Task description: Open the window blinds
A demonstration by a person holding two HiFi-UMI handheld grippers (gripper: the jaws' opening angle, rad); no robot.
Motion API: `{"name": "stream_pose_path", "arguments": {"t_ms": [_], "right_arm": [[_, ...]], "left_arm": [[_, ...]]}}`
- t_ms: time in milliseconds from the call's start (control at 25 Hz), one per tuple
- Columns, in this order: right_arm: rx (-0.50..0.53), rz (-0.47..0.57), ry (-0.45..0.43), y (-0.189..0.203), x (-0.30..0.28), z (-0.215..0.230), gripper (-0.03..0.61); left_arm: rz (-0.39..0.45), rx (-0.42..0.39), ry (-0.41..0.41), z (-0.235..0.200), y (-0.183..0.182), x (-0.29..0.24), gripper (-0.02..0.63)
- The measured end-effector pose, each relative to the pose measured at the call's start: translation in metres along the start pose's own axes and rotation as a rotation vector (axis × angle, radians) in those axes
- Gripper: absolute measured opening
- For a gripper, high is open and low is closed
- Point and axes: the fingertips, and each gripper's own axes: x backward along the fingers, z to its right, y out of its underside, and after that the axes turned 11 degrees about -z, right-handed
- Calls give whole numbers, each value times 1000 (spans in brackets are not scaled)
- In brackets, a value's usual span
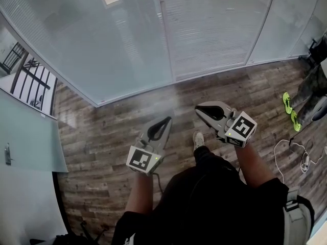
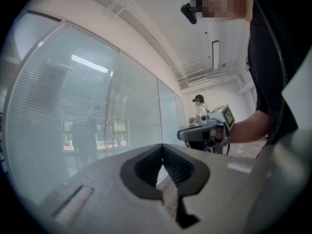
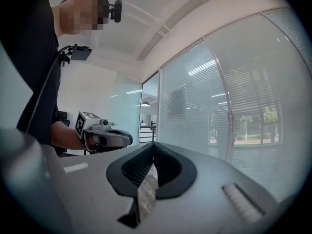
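Plainly, from the head view, the left gripper (image 1: 166,120) and the right gripper (image 1: 199,110) are held side by side, a little apart, in front of the person, both pointing toward the window blinds (image 1: 214,40). These hang shut across the glass wall well ahead of the jaw tips, with bare wooden floor (image 1: 102,137) between tool and glass. Neither tool touches anything, which reads as a ready stance before the reach

From the left gripper view, its jaws are clenched tip to tip with nothing between them. The window blinds (image 2: 73,101) stand ahead and to the left of the tips, slats closed, daylight dim through them. The right gripper (image 2: 181,135) sits off this tool's right side at much the same height

From the right gripper view, its jaws are likewise pressed together and empty, the window blinds (image 3: 234,101) ahead and to the right of the tips, the left gripper (image 3: 127,139) off to its left. No cord or wand can be made out in any view, so the control likely has yet to be found, and the jaws must part before gripping it
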Motion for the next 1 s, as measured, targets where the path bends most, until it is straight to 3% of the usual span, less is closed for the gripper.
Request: {"name": "stream_pose_path", "arguments": {"t_ms": [480,680,1000], "right_arm": [[0,7,-43,-2,-26,50,5],[0,10,-62,-4,-42,79,5],[12,21,-99,-13,-67,130,5]], "left_arm": [[-49,24,-50,-36,-2,-33,3],[-34,-12,-77,-57,2,-58,5],[-58,4,-106,-94,-14,-97,5]]}}
